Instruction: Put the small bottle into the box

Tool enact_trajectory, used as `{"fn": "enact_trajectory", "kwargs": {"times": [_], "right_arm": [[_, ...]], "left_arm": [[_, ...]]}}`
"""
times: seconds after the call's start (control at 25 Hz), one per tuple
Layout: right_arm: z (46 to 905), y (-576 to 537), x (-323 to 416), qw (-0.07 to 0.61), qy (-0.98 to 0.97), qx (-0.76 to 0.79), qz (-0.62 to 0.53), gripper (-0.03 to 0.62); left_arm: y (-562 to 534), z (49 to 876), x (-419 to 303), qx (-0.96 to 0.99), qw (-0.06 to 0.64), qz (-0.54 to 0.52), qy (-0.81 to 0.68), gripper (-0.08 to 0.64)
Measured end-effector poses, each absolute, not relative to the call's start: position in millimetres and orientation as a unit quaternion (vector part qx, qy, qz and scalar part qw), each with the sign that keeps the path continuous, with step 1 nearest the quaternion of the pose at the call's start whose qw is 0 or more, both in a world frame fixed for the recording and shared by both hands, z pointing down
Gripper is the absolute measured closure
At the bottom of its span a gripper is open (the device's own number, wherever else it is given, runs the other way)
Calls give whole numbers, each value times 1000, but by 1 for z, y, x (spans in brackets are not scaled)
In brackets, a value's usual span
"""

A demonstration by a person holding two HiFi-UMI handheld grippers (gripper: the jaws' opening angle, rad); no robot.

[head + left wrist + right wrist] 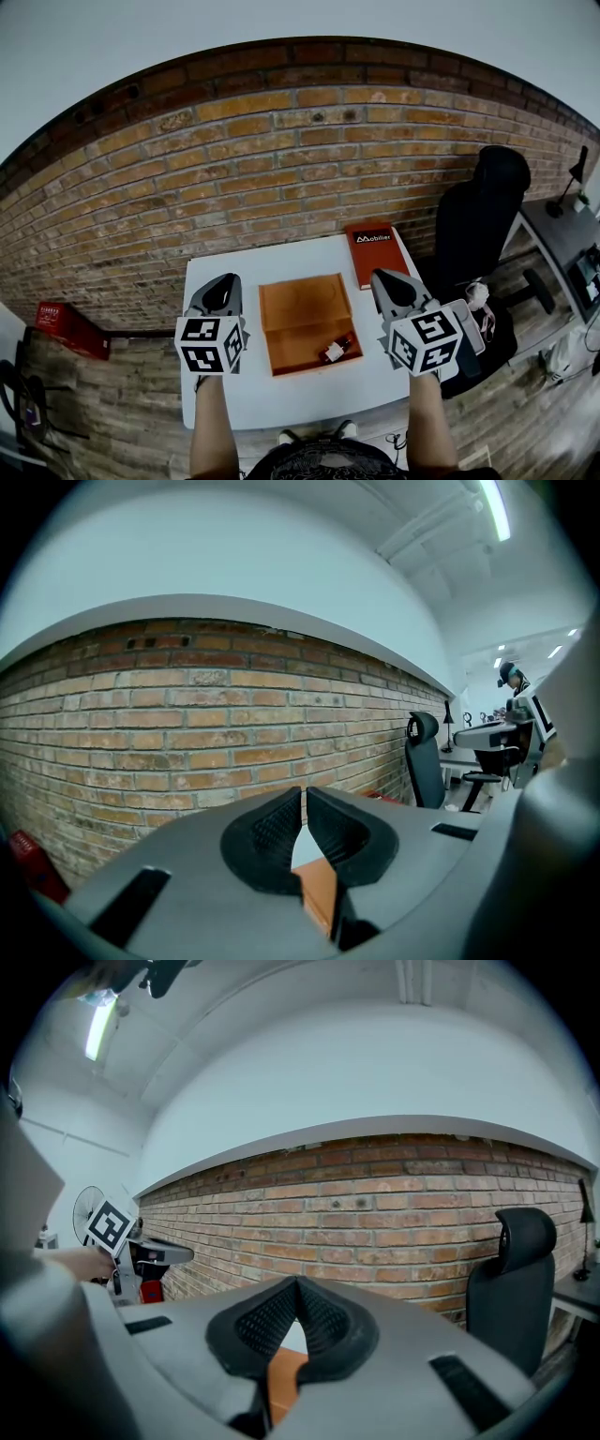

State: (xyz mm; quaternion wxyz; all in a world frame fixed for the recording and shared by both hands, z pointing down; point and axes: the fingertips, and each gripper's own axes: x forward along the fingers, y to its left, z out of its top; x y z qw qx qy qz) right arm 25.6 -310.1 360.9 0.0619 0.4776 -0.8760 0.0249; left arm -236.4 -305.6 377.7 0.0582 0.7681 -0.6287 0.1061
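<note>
Small bottle (pixel 335 351) inside orange box (pixel 300 305); placement judged complete.
Bottle apparently lies in the box's lower-right corner, centre frame. Left gripper (pixel 223 281) and right gripper (pixel 391 279) flank the box, jaws closed on nothing.

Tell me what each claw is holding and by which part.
Nothing is held. The left claw and the right claw are both shut and empty; the small bottle lies inside the orange box.

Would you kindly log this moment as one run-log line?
small bottle: lying in orange box | left gripper: shut, empty | right gripper: shut, empty | task: appears done
</note>
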Motion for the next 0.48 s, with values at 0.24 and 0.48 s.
{"fn": "enact_trajectory", "kwargs": {"times": [0.24,0.48], "right_arm": [[360,-310,23,64,-877,476,24,572],[360,-310,22,63,-877,477,23,572]], "left_arm": [[-306,377,-237,768,58,108,-628,522],[-307,375,-237,771,58,105,-626,522]]}}
